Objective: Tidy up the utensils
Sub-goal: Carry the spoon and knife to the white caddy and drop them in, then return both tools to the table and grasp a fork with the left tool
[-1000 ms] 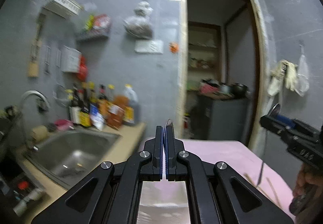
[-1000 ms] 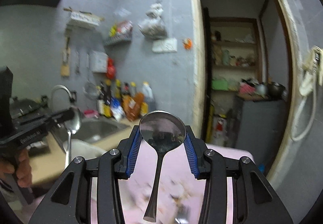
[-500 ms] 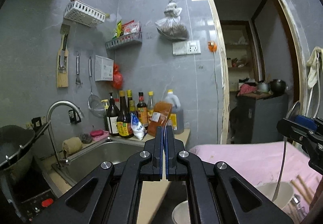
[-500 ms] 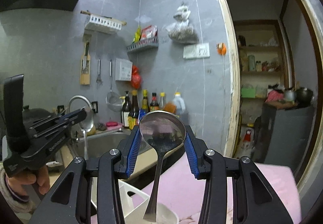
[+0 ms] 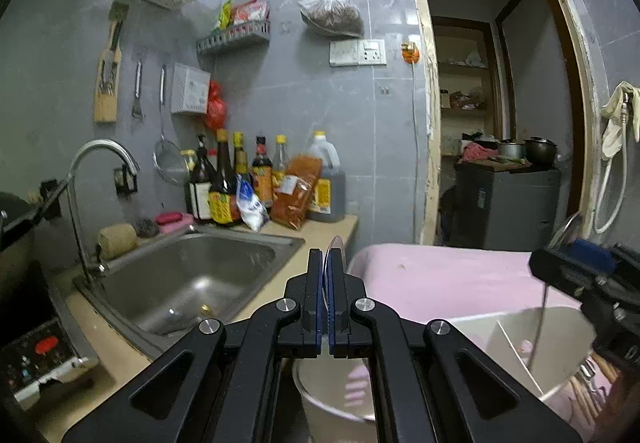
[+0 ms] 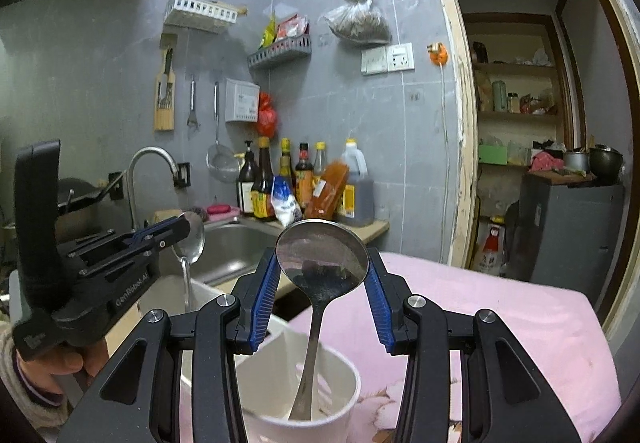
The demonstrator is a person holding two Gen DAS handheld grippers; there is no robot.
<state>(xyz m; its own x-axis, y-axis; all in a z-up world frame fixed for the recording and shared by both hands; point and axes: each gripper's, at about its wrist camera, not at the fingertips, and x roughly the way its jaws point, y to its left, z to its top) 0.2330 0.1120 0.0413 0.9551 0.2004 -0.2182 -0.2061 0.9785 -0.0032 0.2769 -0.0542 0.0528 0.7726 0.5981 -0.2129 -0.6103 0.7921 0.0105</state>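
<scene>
Each gripper holds a spoon by its bowl so the handle hangs down, ready to drop in. The right gripper [image 6: 322,285] squeezes the big spoon [image 6: 320,257]; its handle tip is already inside the white cup [image 6: 344,395] on the pink cloth [image 6: 480,319]. The left gripper [image 5: 328,297], shut tight, pinches a thin spoon [image 5: 334,249] over a pot [image 5: 320,395]. Chopsticks [image 5: 600,375] lie far right.
</scene>
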